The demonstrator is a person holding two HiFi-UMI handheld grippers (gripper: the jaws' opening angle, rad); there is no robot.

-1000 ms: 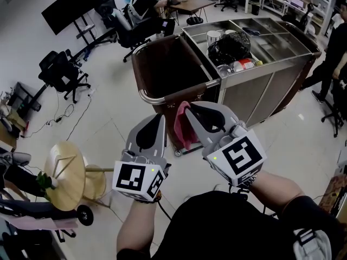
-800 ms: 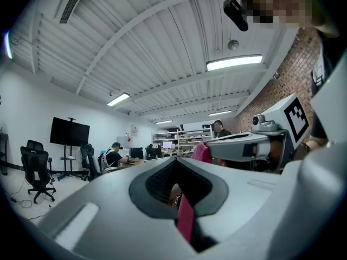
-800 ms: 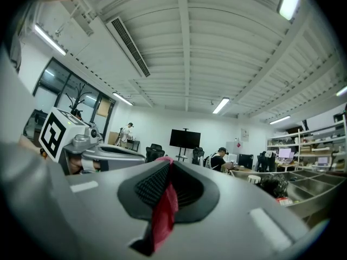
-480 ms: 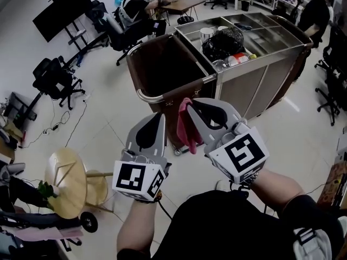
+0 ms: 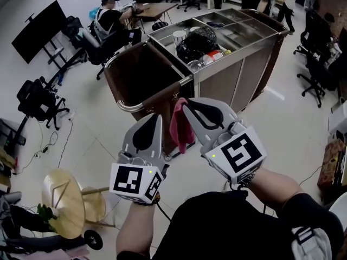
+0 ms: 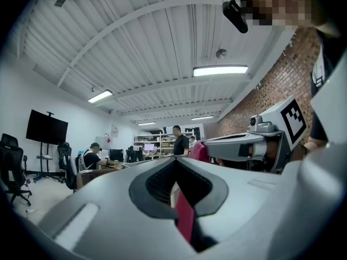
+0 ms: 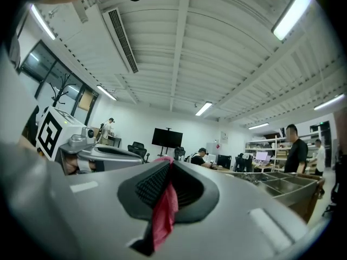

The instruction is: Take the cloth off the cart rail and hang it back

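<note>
The two pairs of tongs are held side by side, close in front of the body. The left tongs (image 5: 158, 116) are pressed together but for a thin slit. A strip of red is seen in that slit, and whether anything is gripped there cannot be told. The right tongs (image 5: 185, 103) are closed on the top of a pink cloth (image 5: 180, 126), which is pinched at their tips. The cloth hangs down freely between the two pairs, just beside the left tips. Down and to the left of the left tongs, a round wooden stool (image 5: 63, 196) is seen on the floor (image 5: 287, 123). Just past both sets of tips lies the chrome rail (image 5: 130, 109), bent round the brown end of a cart (image 5: 246, 77). The cloth is held off this rail. Further beyond the right tongs, a black bag (image 5: 198, 39) is seen among steel trays on the cart's top. Far beyond the left tongs, a seated person (image 5: 111, 20) is seen at a desk (image 5: 149, 10). Further left, a black screen (image 5: 35, 30) on a stand and dark office chairs (image 5: 38, 99) are placed well apart from the cart.
</note>
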